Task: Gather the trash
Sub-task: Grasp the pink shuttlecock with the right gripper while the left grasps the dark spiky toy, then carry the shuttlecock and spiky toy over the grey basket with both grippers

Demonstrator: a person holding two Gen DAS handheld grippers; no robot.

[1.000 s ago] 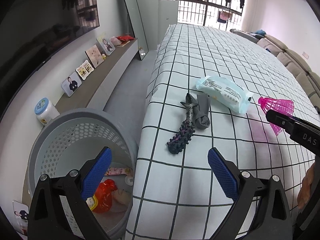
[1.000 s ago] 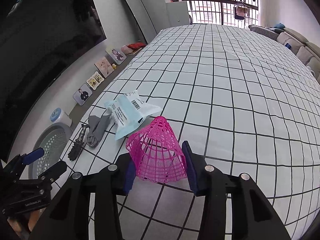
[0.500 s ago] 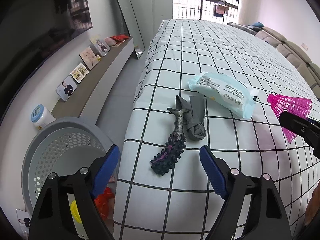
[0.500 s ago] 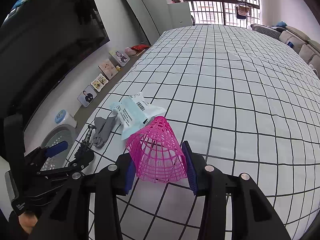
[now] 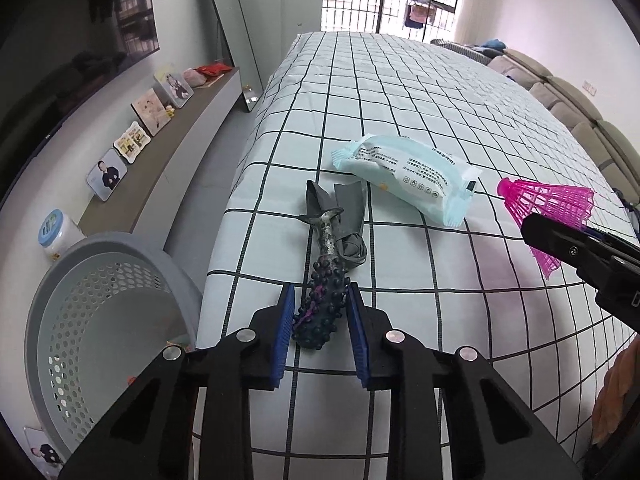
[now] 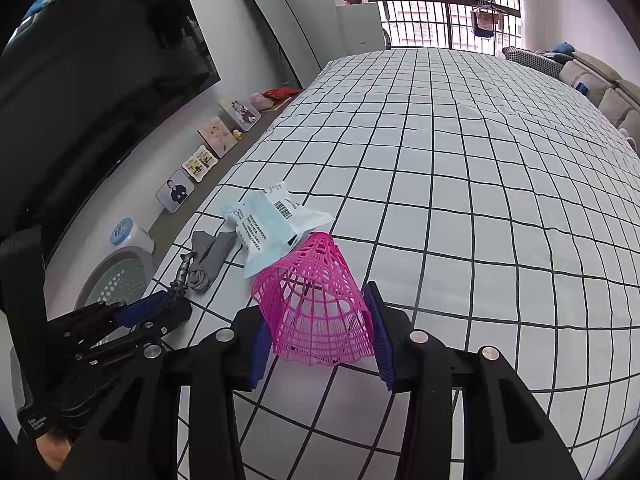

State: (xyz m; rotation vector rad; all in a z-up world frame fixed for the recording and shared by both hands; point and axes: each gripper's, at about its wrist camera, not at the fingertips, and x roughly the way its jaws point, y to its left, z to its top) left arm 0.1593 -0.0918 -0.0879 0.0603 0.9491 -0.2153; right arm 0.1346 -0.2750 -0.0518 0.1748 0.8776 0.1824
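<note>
My left gripper (image 5: 320, 320) is shut on the knobbly dark end of a spiky toy (image 5: 322, 312) that lies on the checked bed near its left edge. A grey rag (image 5: 352, 216) lies against the toy's thin end. A pale blue wipes packet (image 5: 408, 174) lies just beyond. My right gripper (image 6: 318, 332) is shut on a pink plastic shuttlecock (image 6: 316, 304), held above the bed; it also shows in the left wrist view (image 5: 548, 204). The left gripper appears in the right wrist view (image 6: 160, 308).
A grey perforated basket (image 5: 100, 320) stands on the floor left of the bed (image 5: 400, 92). A low shelf with photo frames (image 5: 132, 144) and a white jar (image 5: 56, 228) runs along the left wall. A sofa (image 5: 580, 120) lies right.
My left gripper moved from over the basket to the bed and closed its jaws on the spiky toy. The right gripper kept holding the shuttlecock, almost still.
</note>
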